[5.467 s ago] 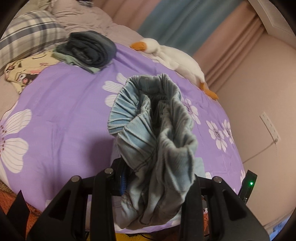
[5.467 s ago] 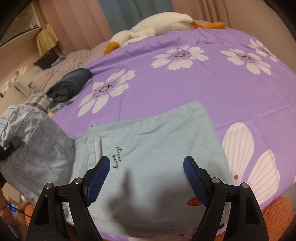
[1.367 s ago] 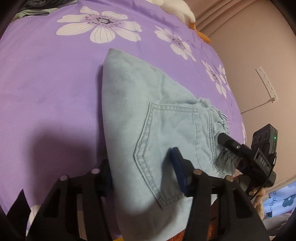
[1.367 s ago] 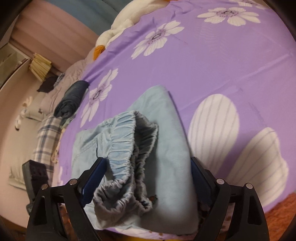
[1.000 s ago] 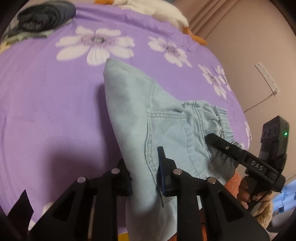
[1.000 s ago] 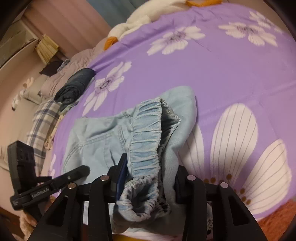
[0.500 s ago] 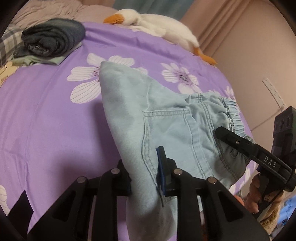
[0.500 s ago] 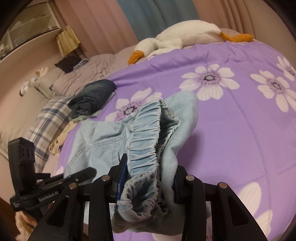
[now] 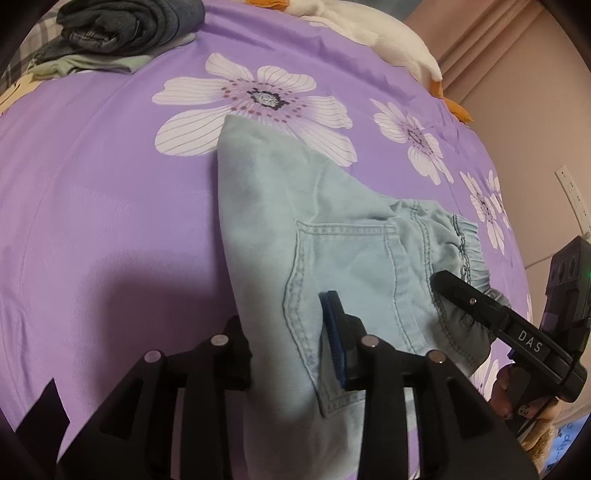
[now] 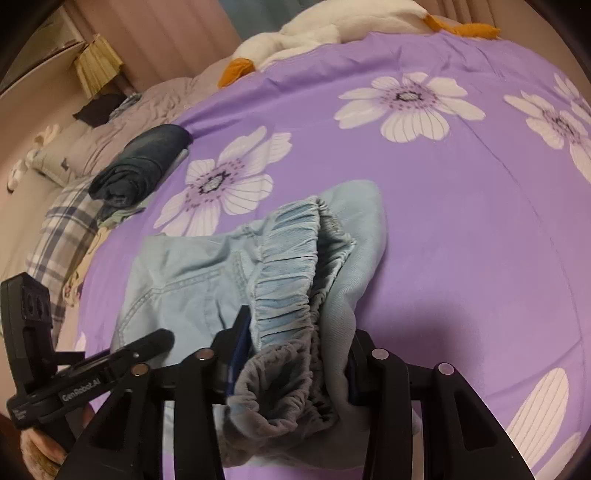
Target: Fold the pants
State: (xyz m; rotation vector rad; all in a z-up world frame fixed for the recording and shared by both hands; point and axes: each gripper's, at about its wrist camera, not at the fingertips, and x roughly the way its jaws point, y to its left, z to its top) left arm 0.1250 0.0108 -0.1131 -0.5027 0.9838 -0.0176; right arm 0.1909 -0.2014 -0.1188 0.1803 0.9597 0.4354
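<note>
The folded light-blue denim pants (image 9: pixel 295 229) lie on the purple flowered bedspread (image 9: pixel 92 192), back pocket up. My left gripper (image 9: pixel 288 343) is shut on the near edge of the pants beside the pocket. My right gripper (image 10: pixel 291 354) is shut on the bunched elastic waistband (image 10: pixel 288 273) at the other end. In the left wrist view the right gripper (image 9: pixel 443 282) reaches in from the right; in the right wrist view the left gripper (image 10: pixel 162 338) reaches in from the left.
A pile of dark folded clothes (image 9: pixel 125 26) sits at the far left, also in the right wrist view (image 10: pixel 140 162). A white plush goose (image 10: pixel 332 29) lies along the far edge. A plaid pillow (image 10: pixel 62 236) is at the left. A wall (image 9: pixel 535 110) stands at the right.
Both grippers closed on the pants about a second ago and lifted them slightly. Since then they have carried the pants toward the middle of the bed and lowered them.
</note>
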